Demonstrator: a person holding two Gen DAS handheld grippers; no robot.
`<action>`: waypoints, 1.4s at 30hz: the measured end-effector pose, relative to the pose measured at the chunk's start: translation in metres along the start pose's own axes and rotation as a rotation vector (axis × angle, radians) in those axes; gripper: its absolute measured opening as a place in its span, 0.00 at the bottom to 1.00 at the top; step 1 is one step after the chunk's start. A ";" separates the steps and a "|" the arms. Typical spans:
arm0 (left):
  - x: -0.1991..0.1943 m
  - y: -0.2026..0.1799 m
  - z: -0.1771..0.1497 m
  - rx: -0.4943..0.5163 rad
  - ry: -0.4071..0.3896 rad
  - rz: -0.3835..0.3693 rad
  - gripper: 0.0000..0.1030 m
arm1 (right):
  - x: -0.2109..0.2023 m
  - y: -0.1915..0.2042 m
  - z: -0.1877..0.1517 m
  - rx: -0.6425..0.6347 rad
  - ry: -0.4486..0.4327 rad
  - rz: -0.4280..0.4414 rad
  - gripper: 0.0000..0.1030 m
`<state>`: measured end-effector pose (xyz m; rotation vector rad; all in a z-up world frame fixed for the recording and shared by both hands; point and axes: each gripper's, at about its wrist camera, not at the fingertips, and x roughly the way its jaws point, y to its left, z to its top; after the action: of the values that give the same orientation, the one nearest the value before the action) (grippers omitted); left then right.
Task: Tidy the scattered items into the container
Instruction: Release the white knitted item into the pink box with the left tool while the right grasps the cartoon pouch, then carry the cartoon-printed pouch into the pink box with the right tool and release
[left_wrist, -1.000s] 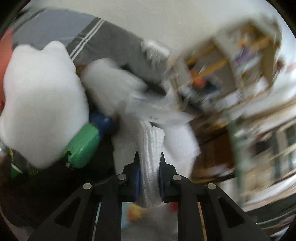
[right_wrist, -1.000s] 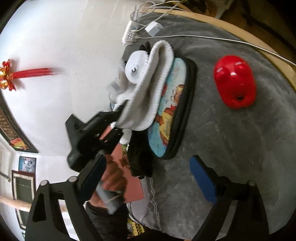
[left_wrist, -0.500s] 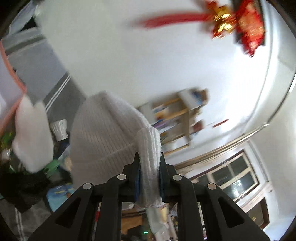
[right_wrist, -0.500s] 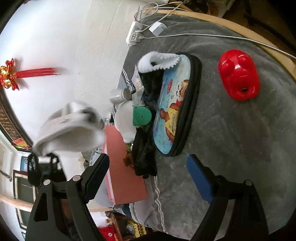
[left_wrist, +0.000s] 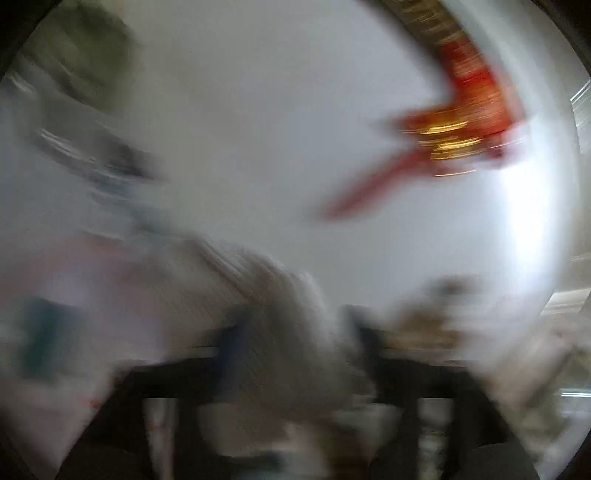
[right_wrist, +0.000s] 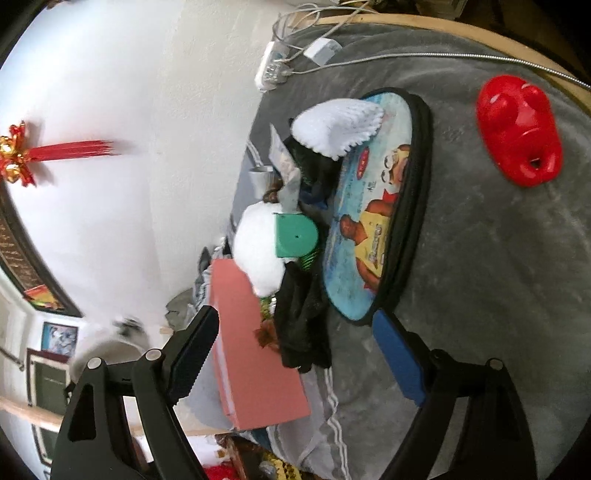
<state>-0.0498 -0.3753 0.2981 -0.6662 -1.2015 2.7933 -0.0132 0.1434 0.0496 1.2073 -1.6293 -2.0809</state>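
The left wrist view is heavily blurred. My left gripper (left_wrist: 295, 332) still has the white knitted hat (left_wrist: 291, 306) between its fingers, held up against a white wall. My right gripper (right_wrist: 295, 350) is open and empty above the grey blanket (right_wrist: 498, 277). In front of it lies a cartoon-printed pouch (right_wrist: 373, 206) with a pile beside it: a white fleece piece (right_wrist: 336, 125), a white plush (right_wrist: 255, 251), a green cap-shaped item (right_wrist: 295, 236) and black cloth (right_wrist: 299, 325). A pink box (right_wrist: 255, 354) stands at the pile's left.
A red plastic toy (right_wrist: 517, 129) lies alone on the blanket at the right. A power strip with cables (right_wrist: 273, 66) sits at the blanket's far edge. A red tassel ornament (right_wrist: 22, 155) hangs on the white wall.
My left gripper has lifted the white hat off the pile and swung it fast leftward, out of the right wrist view. My right gripper stays open and has barely shifted.
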 end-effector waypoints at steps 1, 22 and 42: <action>0.019 0.014 -0.002 0.037 0.049 0.241 0.98 | 0.005 -0.002 0.000 0.000 -0.001 -0.020 0.82; 0.055 0.030 -0.053 0.326 0.092 0.506 0.86 | 0.102 -0.018 0.026 -0.263 0.053 -0.180 0.22; -0.009 -0.060 -0.086 0.335 0.027 0.328 0.87 | -0.046 0.138 -0.072 -0.681 -0.093 0.135 0.20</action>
<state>-0.0157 -0.2754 0.2911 -0.9366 -0.6388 3.1247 0.0273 0.0736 0.1902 0.7519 -0.8583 -2.3308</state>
